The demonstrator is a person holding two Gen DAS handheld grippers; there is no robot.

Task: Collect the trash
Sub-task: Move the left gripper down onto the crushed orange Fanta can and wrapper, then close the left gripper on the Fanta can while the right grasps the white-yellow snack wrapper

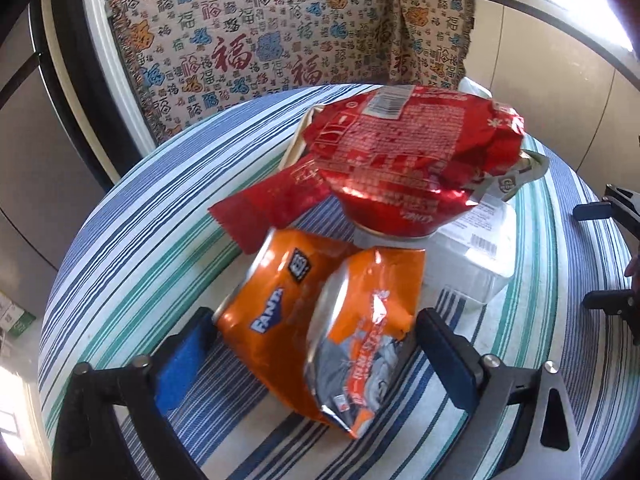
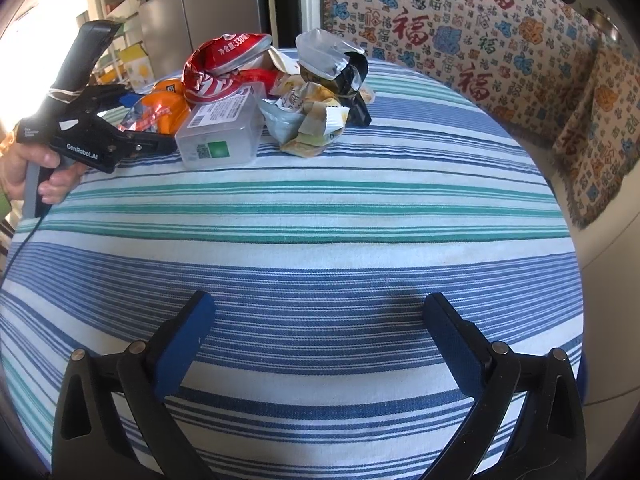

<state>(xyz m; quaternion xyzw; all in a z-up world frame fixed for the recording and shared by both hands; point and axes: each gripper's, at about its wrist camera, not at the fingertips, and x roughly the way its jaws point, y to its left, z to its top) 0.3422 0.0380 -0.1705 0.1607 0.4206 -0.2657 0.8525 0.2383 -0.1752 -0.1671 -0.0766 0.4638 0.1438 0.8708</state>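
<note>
"FANTA" stands in white letters on the crushed orange can (image 1: 272, 300). The crushed red can (image 2: 228, 60) carries "330" after some Chinese characters. "GenRobot.AI" is printed in white on the left tool (image 2: 132, 138). The patterned cloth (image 2: 472, 36) behind the desk repeats the character "福". Print on the red wrapper (image 1: 400, 148) and the clear box (image 2: 220, 136) labels is too small to read.

Both the left gripper (image 1: 316, 334) and right gripper (image 2: 318, 330) gape wide, angled downward.
</note>
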